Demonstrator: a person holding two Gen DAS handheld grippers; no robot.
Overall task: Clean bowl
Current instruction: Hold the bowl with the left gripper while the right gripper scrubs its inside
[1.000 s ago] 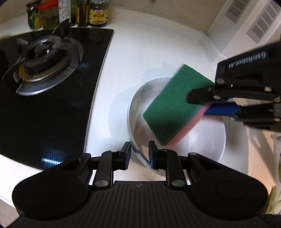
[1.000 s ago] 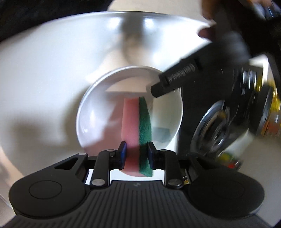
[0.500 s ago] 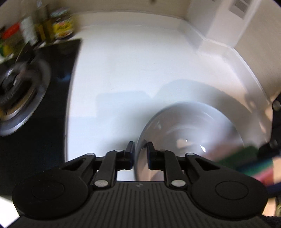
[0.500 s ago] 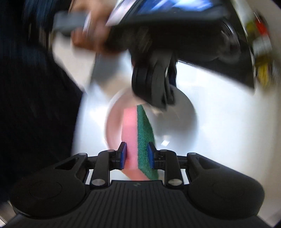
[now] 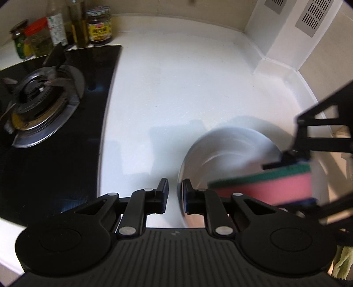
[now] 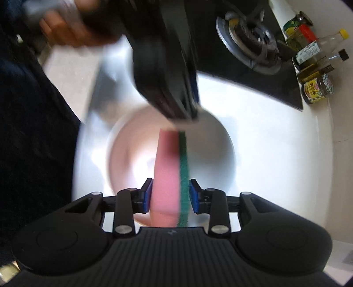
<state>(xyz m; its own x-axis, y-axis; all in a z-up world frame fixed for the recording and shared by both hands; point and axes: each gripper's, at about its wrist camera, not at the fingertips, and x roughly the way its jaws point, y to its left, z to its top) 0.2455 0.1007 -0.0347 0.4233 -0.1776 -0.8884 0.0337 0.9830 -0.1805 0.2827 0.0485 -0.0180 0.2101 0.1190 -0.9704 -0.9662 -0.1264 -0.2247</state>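
On the counter, I judge the bowl (image 5: 231, 154) light, slick steel, best pinched at its rim, where the left gripper (image 5: 175, 196), its jaws having just been closing, straddles it narrowly while the right gripper (image 6: 169, 194) squeezes the soft sponge (image 6: 169, 167).

Glossy white kitchen surface (image 5: 187, 88), lying bare and catching soft light in pale sheens. Black glass hob (image 5: 55, 154) sitting flush along the surface's left side, carrying a round steel gas burner (image 5: 42, 103) with dark pan supports. Cluster of glass jars and bottles (image 5: 61, 33) standing in the far corner behind the hob: a red-lidded jar, a yellow-labelled dark jar, oil bottles. Cream tiled wall (image 5: 176, 8) running along the back. White boxed corner column (image 5: 286, 33) rising at the right, showing two grey slotted vents (image 5: 313, 17).
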